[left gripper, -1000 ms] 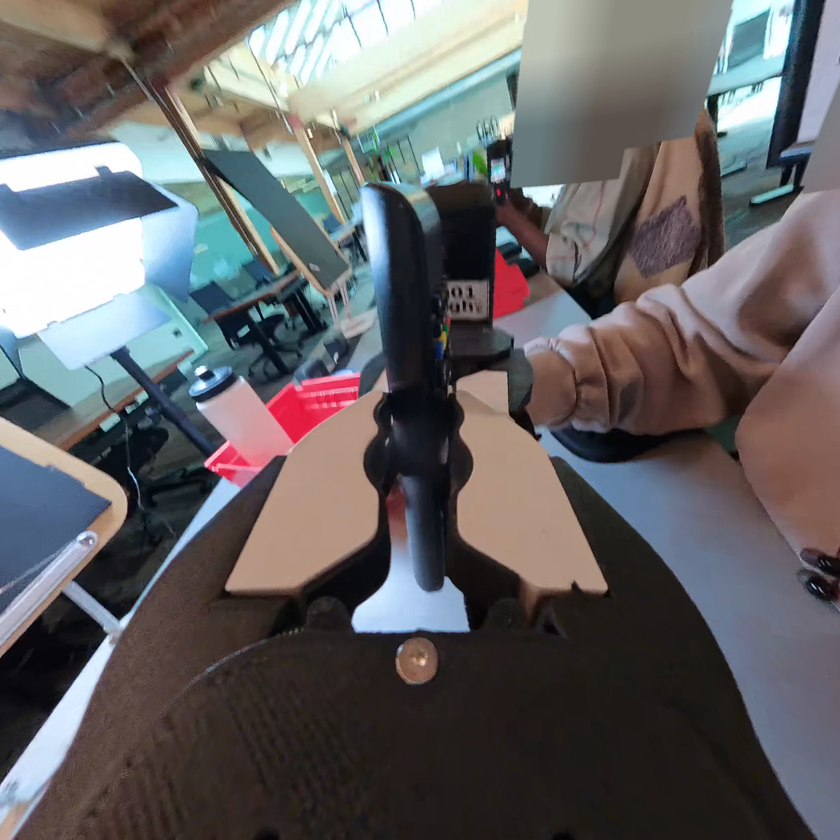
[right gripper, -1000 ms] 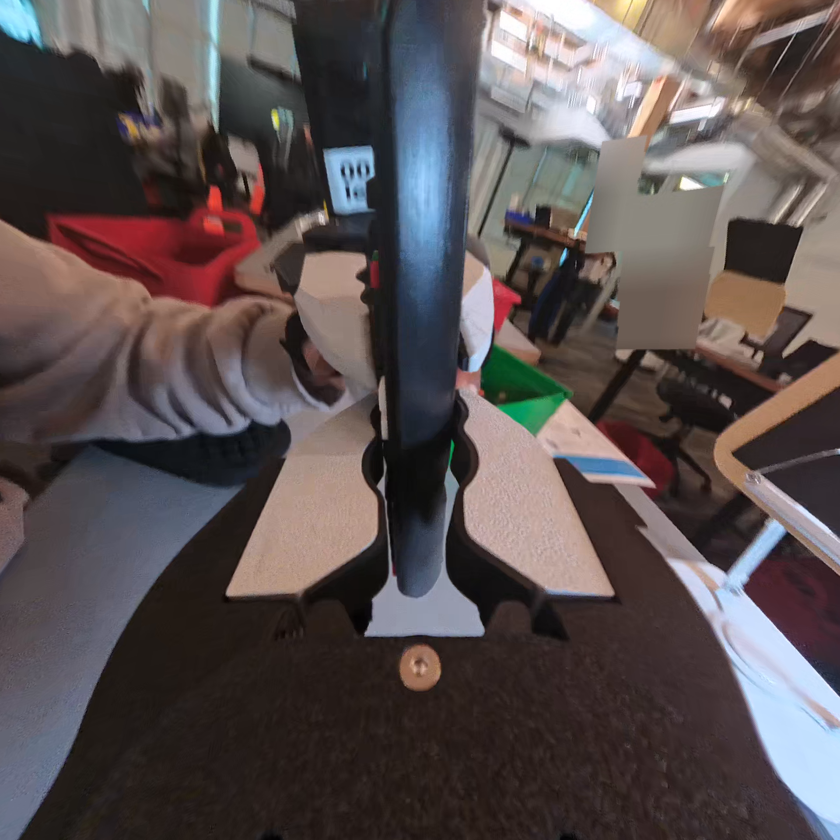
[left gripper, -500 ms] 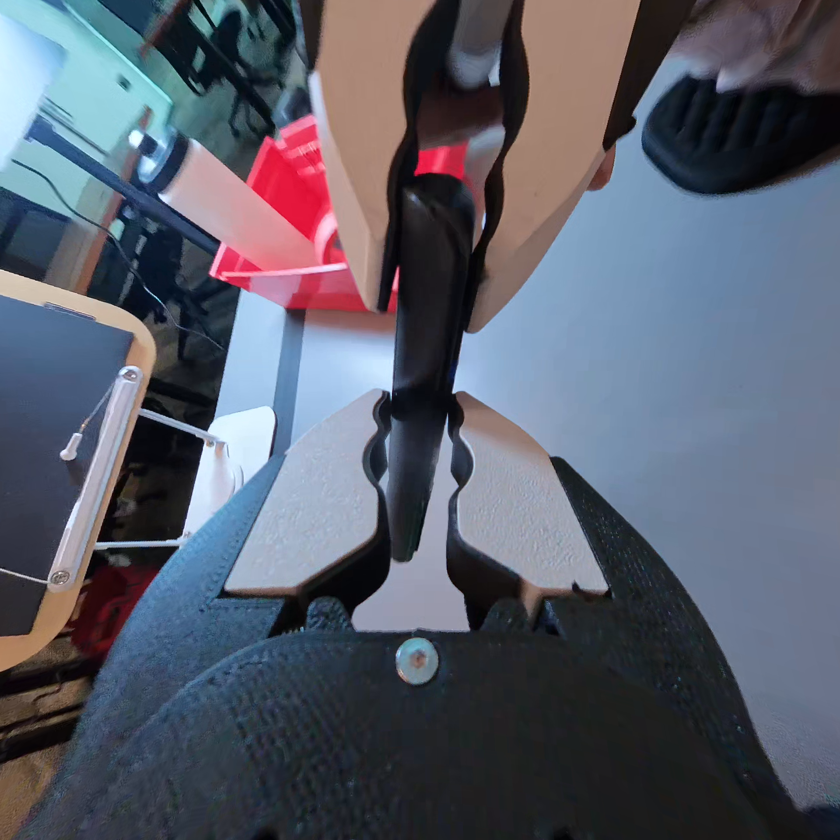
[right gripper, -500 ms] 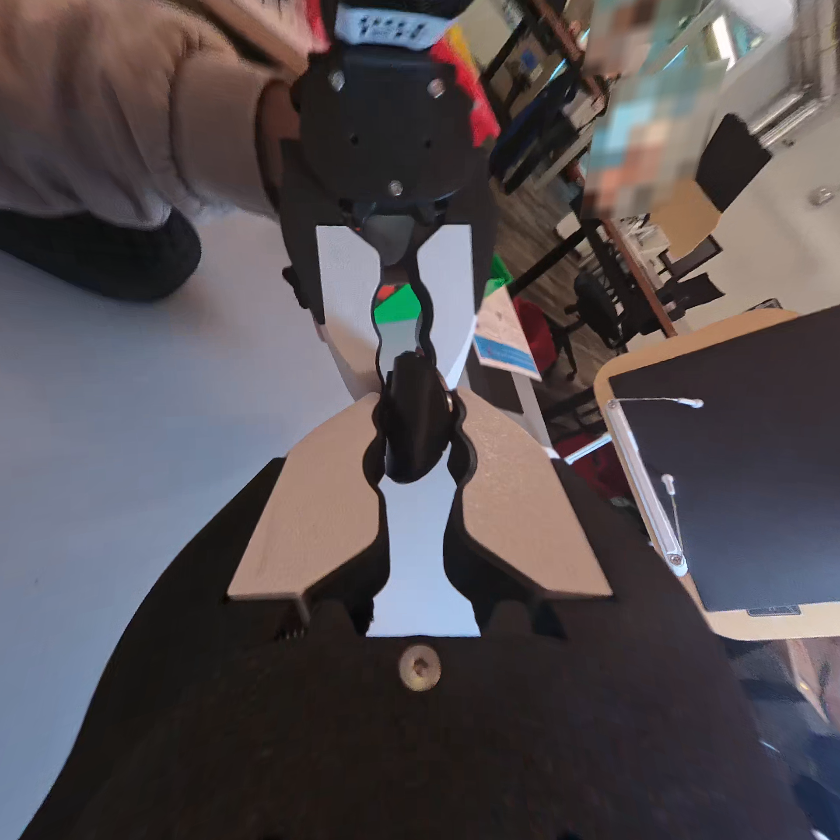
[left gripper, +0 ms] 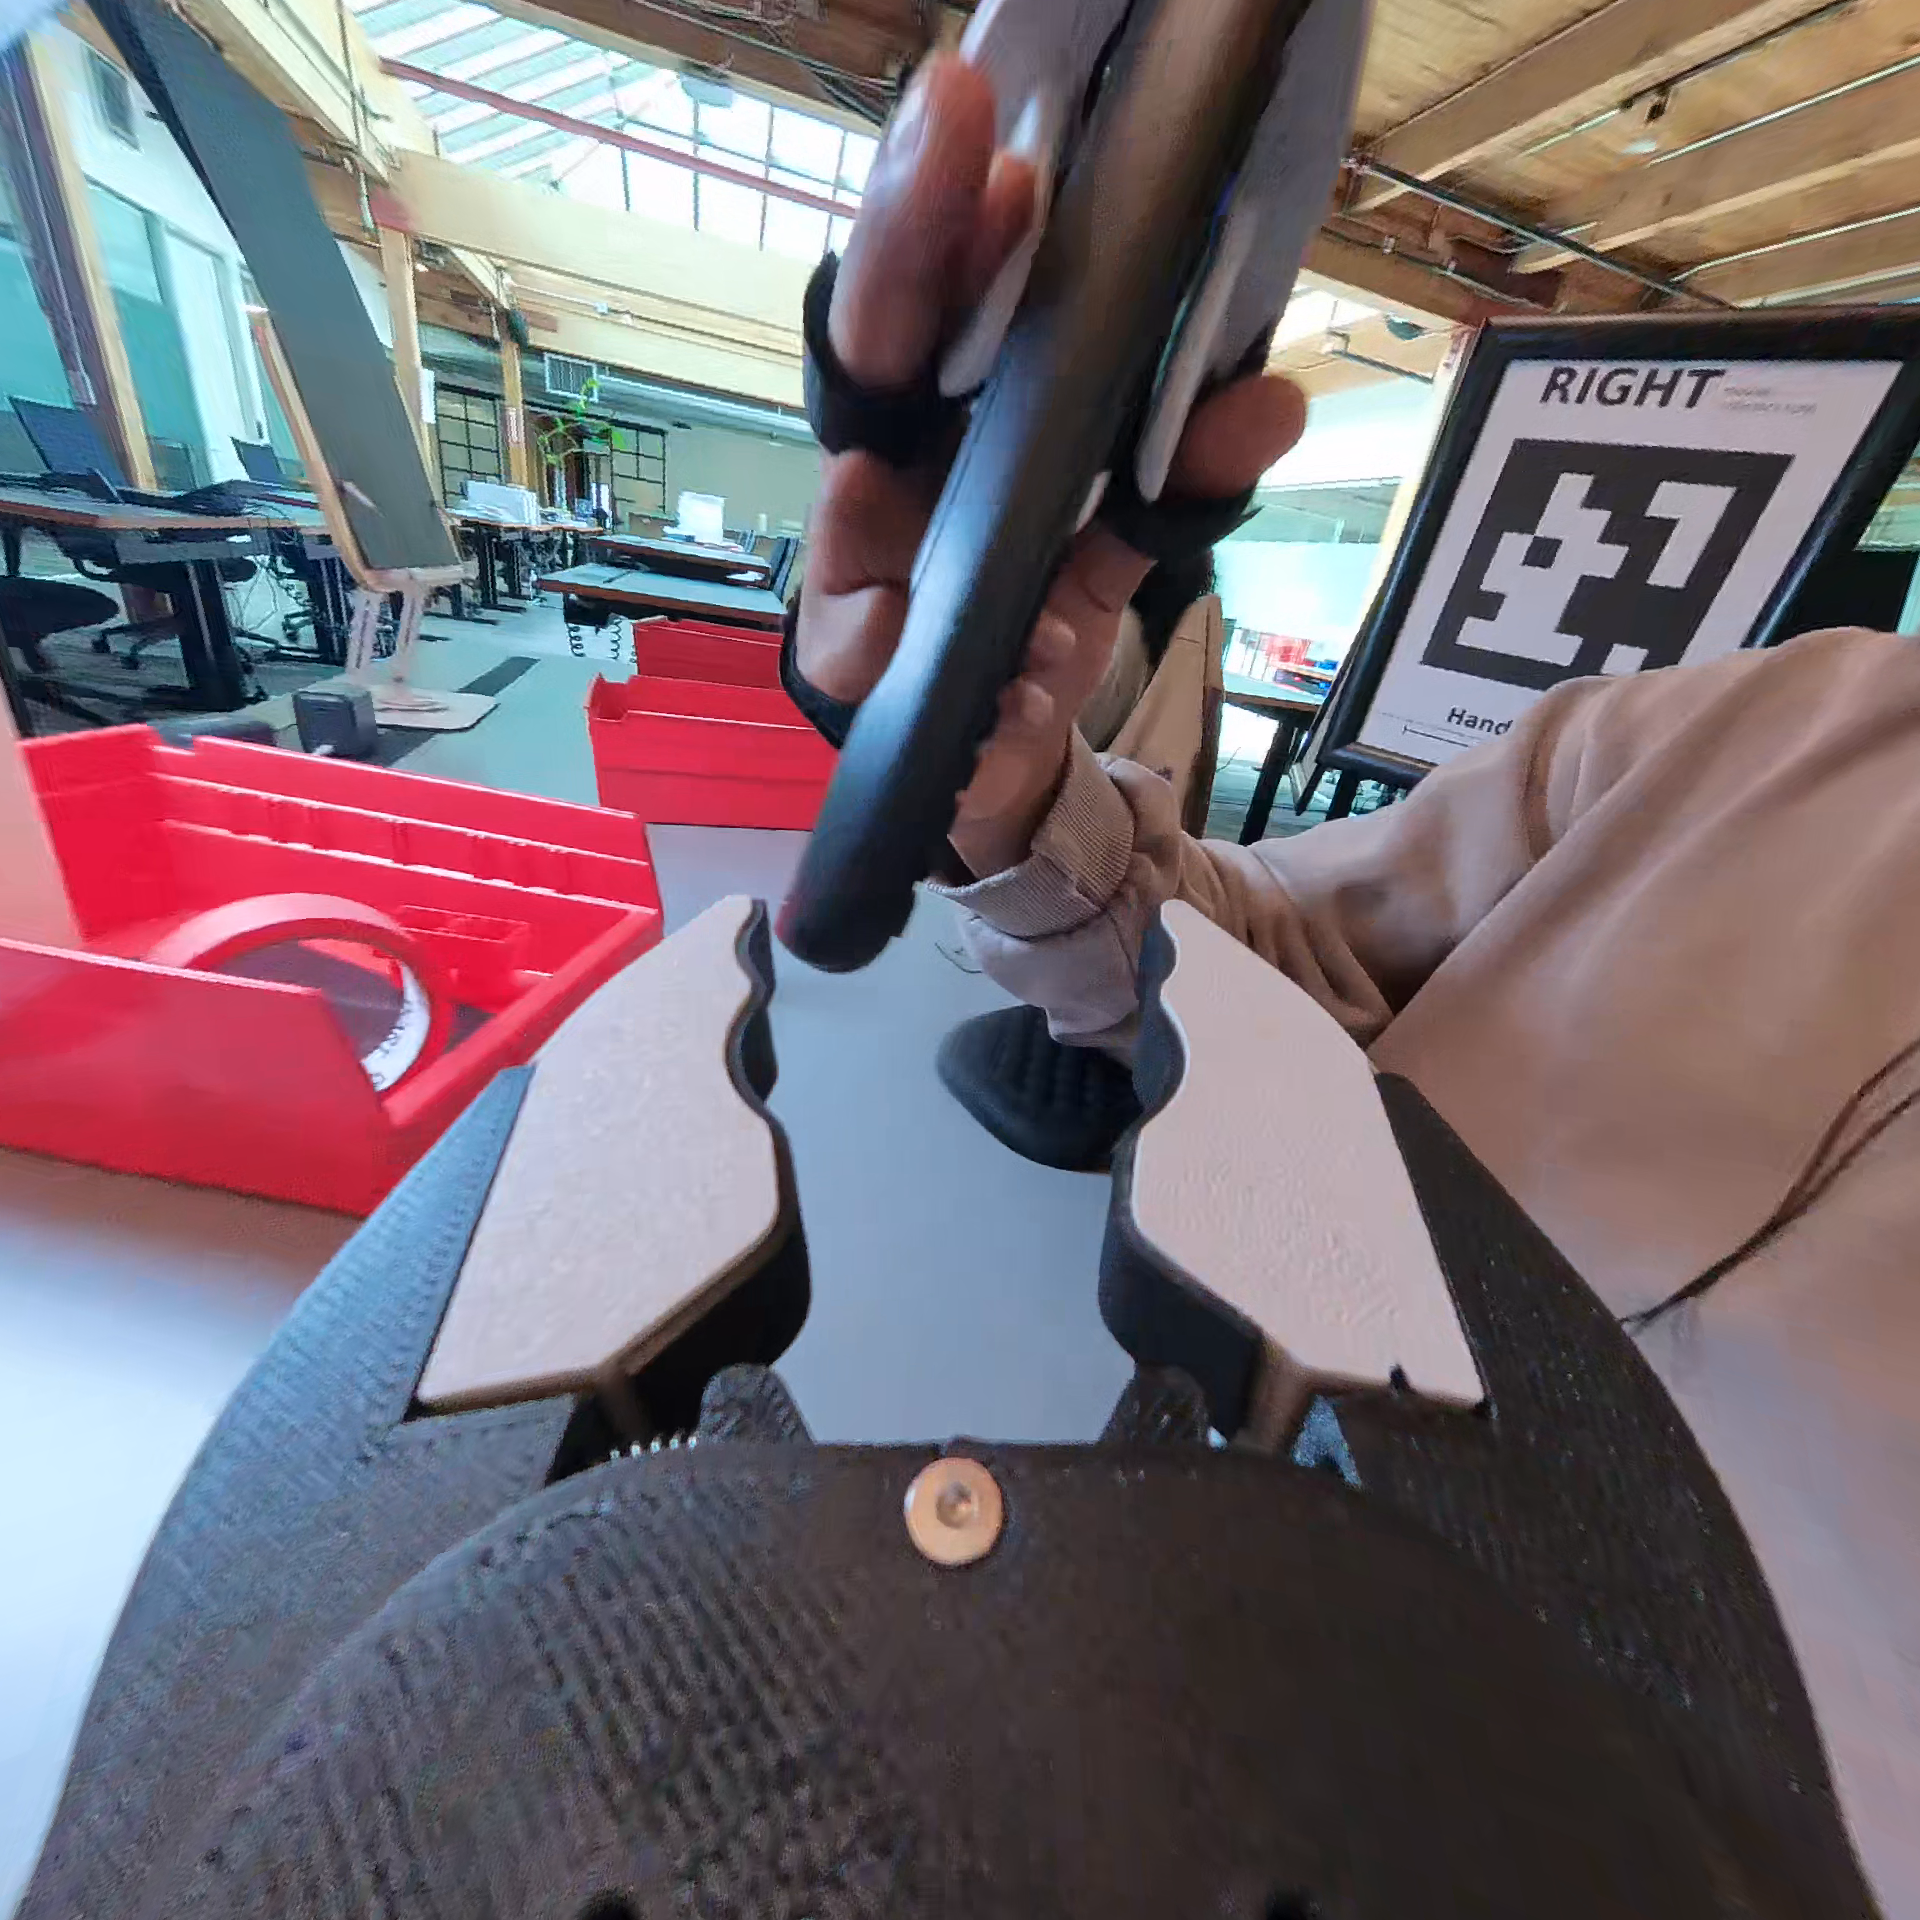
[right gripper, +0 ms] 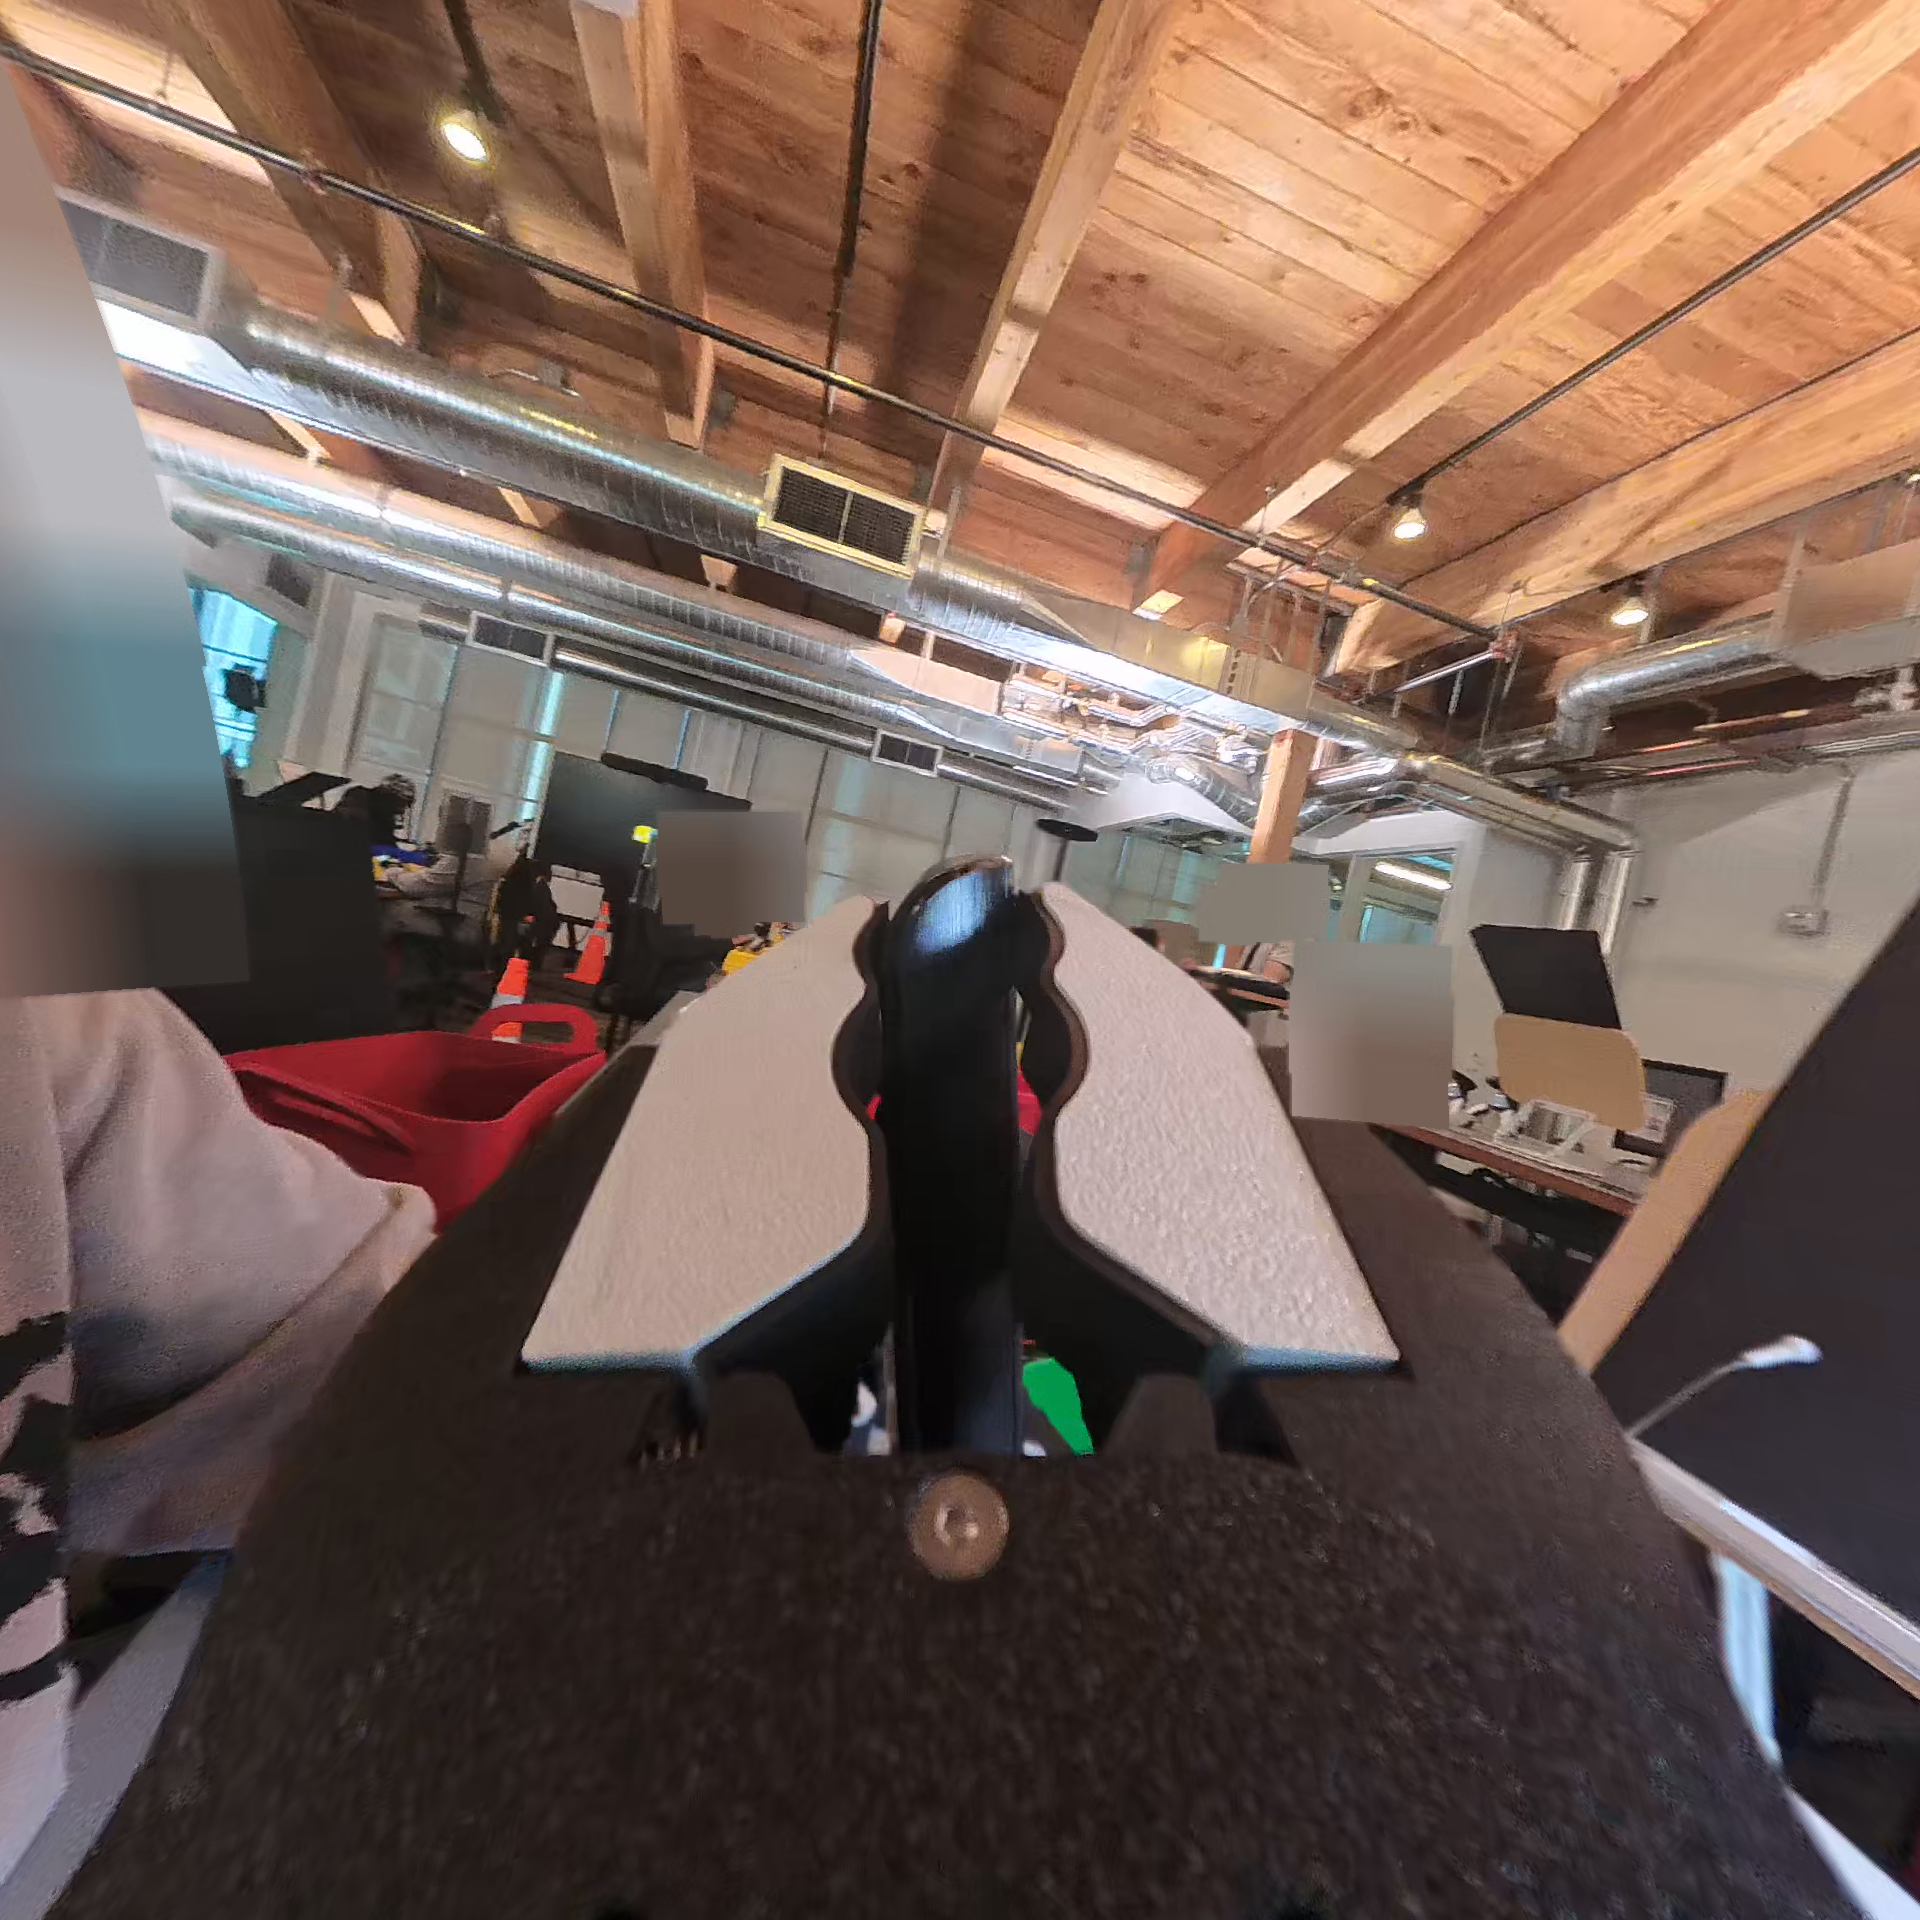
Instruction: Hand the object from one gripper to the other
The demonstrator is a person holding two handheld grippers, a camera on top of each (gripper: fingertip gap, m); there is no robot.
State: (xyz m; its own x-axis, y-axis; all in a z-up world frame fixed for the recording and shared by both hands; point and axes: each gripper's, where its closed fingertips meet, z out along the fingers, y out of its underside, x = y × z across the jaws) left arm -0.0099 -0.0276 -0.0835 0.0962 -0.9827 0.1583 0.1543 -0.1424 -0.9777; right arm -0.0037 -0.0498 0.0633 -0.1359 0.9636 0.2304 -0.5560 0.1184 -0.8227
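Right gripper [right gripper: 951, 1039] is clamped on the black handle [right gripper: 951, 1091], which stands roughly upright between its pale fingers [right gripper: 727, 1174] with the rounded tip poking past them. Left gripper [left gripper: 956, 1039] is spread wide and holding nothing; in the left wrist view the handle's lower end [left gripper: 842, 914] hangs just above and ahead of its left finger [left gripper: 623, 1195], not touching either one. So the transfer looks done, object sitting with the right side. To finish cleanly I'd back the left one straight away along its own axis, keeping the gap wide so it can't clip that dangling end, and hold the right side steady with no twist, since the grip seems to sit near the top of a long piece that could pivot. Grey tabletop [left gripper: 935, 1299] below; red bin [left gripper: 208, 1039] with a tape roll [left gripper: 312, 966] inside to the left, a framed marker sign [left gripper: 1621, 540] at right, open workshop with timber ceiling [right gripper: 1247, 260] and silver ducts [right gripper: 520, 436].
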